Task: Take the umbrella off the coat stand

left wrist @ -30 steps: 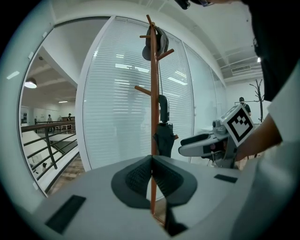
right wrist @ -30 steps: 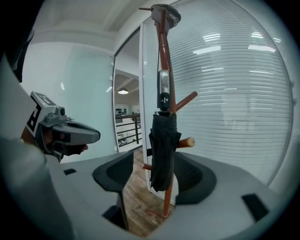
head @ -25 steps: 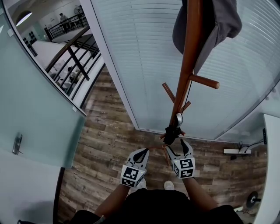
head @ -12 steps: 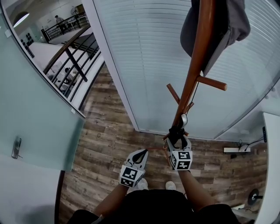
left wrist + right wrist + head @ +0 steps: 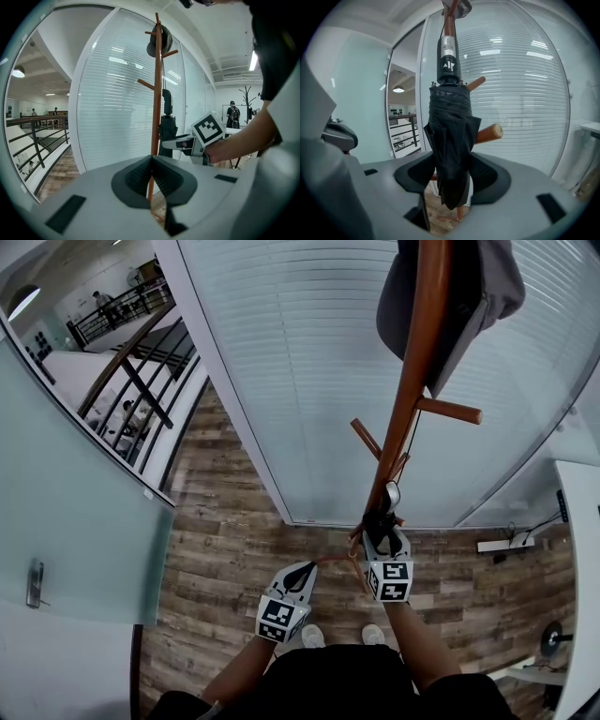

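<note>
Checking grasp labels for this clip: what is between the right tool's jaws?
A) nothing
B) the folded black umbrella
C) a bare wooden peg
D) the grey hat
B: the right gripper view shows the folded black umbrella hanging between the jaws of the right tool, which have just been closing and now touch its fabric.

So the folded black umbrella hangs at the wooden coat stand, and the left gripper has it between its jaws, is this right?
Not quite: it is the right gripper that has the folded black umbrella between its jaws, which have just been closing on it, as the right gripper view shows. The rest is right.
</note>
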